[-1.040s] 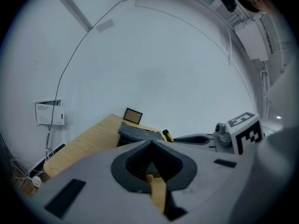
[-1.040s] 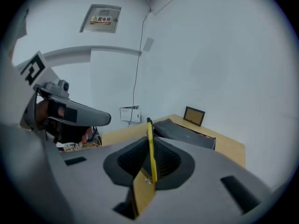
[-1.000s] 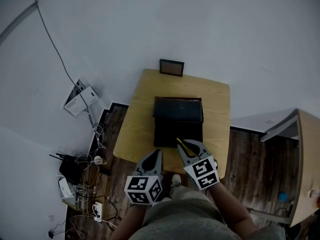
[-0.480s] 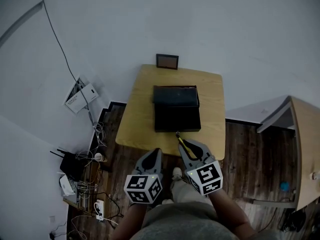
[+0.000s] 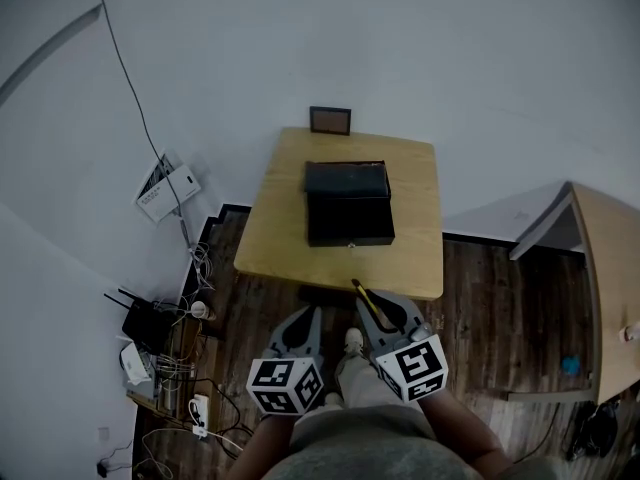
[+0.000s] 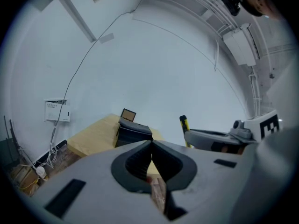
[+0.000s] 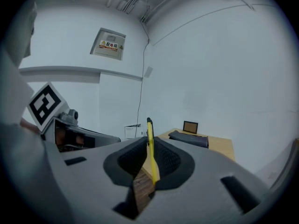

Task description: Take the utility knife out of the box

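The black box (image 5: 348,204) sits open on the small wooden table (image 5: 275,228), its lid raised at the far side. My right gripper (image 5: 383,313) is shut on the yellow and black utility knife (image 5: 366,301), held well short of the table's near edge, over the floor. In the right gripper view the knife (image 7: 150,146) stands up between the closed jaws, with the box (image 7: 188,138) far off. My left gripper (image 5: 303,325) is shut with nothing in it, beside the right one. The left gripper view shows the box (image 6: 133,133) and the knife tip (image 6: 184,125) at right.
A small framed board (image 5: 330,120) leans at the table's far edge. Cables, a power strip and a router (image 5: 150,343) clutter the floor at left. A white device (image 5: 166,188) lies by the wall. Another wooden desk (image 5: 605,288) stands at right. The floor is dark wood planks.
Both grippers have drawn back from the table toward the person. The knife has come away with the right gripper, from over the box's front edge to over the floor.
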Tool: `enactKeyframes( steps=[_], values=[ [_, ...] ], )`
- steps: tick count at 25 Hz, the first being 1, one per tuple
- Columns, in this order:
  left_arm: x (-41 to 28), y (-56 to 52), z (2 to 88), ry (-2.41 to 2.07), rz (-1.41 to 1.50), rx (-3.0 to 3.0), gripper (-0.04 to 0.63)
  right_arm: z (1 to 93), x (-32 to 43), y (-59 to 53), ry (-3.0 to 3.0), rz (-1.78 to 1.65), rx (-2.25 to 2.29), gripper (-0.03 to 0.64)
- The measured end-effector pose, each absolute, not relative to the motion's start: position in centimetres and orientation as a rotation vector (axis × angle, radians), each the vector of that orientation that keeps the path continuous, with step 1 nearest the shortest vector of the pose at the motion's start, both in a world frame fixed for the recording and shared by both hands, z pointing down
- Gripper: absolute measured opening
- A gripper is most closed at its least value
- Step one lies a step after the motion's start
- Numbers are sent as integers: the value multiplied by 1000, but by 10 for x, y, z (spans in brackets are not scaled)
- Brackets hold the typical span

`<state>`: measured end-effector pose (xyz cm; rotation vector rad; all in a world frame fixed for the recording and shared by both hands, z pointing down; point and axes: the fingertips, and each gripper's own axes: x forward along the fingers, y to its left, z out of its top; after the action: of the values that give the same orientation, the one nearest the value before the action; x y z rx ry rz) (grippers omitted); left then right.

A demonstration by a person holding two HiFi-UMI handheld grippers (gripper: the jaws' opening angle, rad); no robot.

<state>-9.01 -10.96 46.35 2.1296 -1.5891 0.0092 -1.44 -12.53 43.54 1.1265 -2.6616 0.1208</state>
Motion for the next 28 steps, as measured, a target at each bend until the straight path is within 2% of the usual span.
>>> enactKeyframes(
  steps=[11,28],
  values=[
    [-89,-71,460,-1597,-7,2139,3,430,-11,-86,-2709,116,1154,35],
    [-89,-68,457,-1582,-20,2157,3,427,-10,-79,-2711,109,1164,35]
  ],
)
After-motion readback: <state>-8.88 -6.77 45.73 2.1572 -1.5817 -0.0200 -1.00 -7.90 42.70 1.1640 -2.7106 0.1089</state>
